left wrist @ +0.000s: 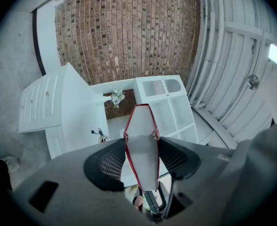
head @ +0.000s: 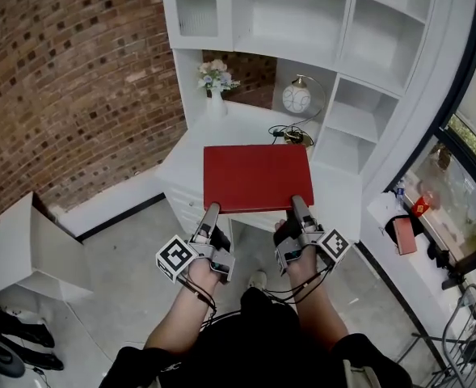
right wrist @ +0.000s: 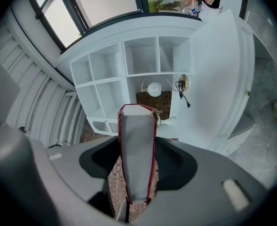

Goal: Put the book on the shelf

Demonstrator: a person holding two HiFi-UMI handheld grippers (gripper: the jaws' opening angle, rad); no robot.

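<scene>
The person stands facing the white shelf unit (head: 383, 63) and holds a red book (head: 258, 176) out flat with both grippers. The left gripper (head: 208, 217) is clamped on the book's near edge toward its left corner, and the right gripper (head: 298, 208) is clamped on the same edge toward its right corner. In each gripper view the book's pages and red cover fill the gap between the jaws, with the pads pressed against both sides. Seen from above, the book hangs over the front of the desk ledge (head: 246, 124), not resting on anything. Behind it on the ledge stand a vase of flowers (head: 216, 79) and a round lamp (head: 296, 98). A brick wall (head: 68, 79) runs along the left.
</scene>
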